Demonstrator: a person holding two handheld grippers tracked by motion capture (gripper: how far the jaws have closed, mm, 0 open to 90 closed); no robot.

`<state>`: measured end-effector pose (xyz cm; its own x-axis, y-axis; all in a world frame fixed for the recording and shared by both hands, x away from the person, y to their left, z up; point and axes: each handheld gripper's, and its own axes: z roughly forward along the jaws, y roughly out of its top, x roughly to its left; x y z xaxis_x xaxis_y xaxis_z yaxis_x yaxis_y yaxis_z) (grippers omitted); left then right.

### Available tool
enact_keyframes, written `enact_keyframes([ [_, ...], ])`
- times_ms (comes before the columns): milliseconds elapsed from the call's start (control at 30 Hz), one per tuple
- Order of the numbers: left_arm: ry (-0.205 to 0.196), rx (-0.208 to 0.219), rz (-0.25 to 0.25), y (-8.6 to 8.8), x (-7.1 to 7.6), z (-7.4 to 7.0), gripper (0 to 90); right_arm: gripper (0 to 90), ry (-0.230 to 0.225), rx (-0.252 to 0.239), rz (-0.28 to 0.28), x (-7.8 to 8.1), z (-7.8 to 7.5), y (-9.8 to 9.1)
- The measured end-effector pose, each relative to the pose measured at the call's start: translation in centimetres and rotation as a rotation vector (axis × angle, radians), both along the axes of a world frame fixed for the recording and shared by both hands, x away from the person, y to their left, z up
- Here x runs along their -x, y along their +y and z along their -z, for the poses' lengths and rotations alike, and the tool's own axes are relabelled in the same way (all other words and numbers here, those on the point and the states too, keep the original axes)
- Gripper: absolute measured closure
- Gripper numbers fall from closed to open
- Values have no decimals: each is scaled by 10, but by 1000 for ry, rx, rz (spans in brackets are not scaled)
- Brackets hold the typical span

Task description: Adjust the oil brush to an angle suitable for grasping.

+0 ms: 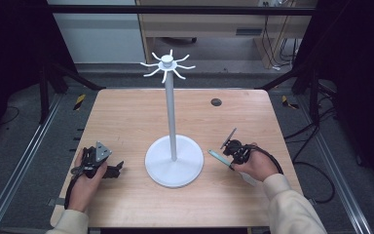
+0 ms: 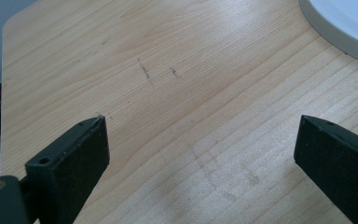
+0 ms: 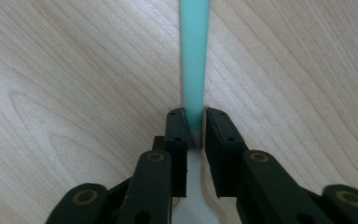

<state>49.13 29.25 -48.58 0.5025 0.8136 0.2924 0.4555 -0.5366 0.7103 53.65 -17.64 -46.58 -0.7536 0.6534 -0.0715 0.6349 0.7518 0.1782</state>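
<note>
A utensil with a teal handle (image 3: pixel 193 51) and a white end (image 3: pixel 193 186) lies on the wooden table (image 1: pixel 126 117). In the right gripper view my right gripper (image 3: pixel 196 112) has its pads pressed on both sides of the handle, where teal meets white. The high view places that gripper (image 1: pixel 231 155) right of the stand, with the teal handle (image 1: pixel 218 157) pointing toward the base. A white stand (image 1: pixel 174 161) with a tall pole and several hooks on top (image 1: pixel 166 63) occupies the table's middle. My left gripper (image 1: pixel 117 169) rests left of the base, and its own view shows the gripper (image 2: pixel 200 121) open over bare wood.
A small dark round hole (image 1: pixel 216 102) marks the table's far right part. The rim of the stand's white base (image 2: pixel 345 23) reaches into the top right of the left gripper view. Black frame bars and cables surround the table.
</note>
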Motion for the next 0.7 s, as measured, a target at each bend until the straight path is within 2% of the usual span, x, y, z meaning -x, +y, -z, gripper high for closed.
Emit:
enact_keyframes([
  [167, 0, 3, -1, 0, 0, 0, 27, 820, 14, -1, 0, 1, -1, 1],
  [300, 1, 0, 0, 0, 0, 0, 27, 822, 1, -22, 0, 1, -2, -1],
  [367, 2, -2, 0, 0, 0, 0, 27, 822, -12, -34, 6, 2, -6, -2],
  [400, 2, -1, 0, 0, 0, 0, 27, 823, -34, -52, 10, 3, -11, -3],
  [467, 0, -1, -2, 0, 0, 0, 27, 823, -41, -61, 18, 4, -13, -4],
  [500, 0, -1, -3, 0, 0, 0, 27, 823, -68, -86, 15, 6, -19, -5],
  [567, 1, -7, -4, 1, 0, 0, 27, 823, -80, -98, 19, 7, -22, -5],
  [600, -1, -11, -5, 2, 0, 0, 27, 823, -109, -124, 20, 9, -28, -7],
  [700, -7, -2, -8, 2, 0, 0, 27, 823, -134, -149, 33, 11, -34, -10],
])
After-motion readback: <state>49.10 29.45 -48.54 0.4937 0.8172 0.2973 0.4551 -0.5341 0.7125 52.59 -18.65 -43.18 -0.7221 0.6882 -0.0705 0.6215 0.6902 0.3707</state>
